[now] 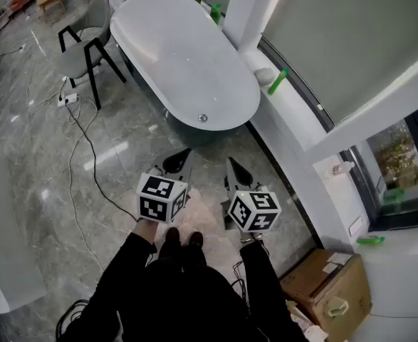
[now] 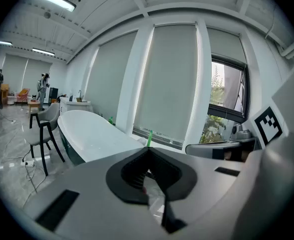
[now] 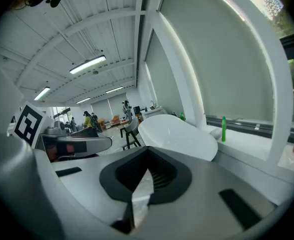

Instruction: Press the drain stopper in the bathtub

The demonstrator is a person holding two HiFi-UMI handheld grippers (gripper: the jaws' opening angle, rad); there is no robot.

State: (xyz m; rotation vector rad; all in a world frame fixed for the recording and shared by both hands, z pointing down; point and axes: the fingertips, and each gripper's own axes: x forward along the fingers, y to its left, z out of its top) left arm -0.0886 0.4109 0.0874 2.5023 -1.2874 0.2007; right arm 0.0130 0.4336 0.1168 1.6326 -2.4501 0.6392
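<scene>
A white oval bathtub stands on the marble floor ahead of me. Its small round metal drain stopper sits in the bottom at the near end. My left gripper and right gripper are held side by side over the floor, short of the tub's near end, and both point toward it. Both are shut, with nothing between the jaws. In the left gripper view the left gripper faces the bathtub rim; in the right gripper view the right gripper faces the bathtub. The stopper is hidden in both gripper views.
A green bottle lies on the white window ledge right of the tub, and another green bottle stands further back. A grey chair and a power strip with a trailing cable are at left. A cardboard box sits at lower right.
</scene>
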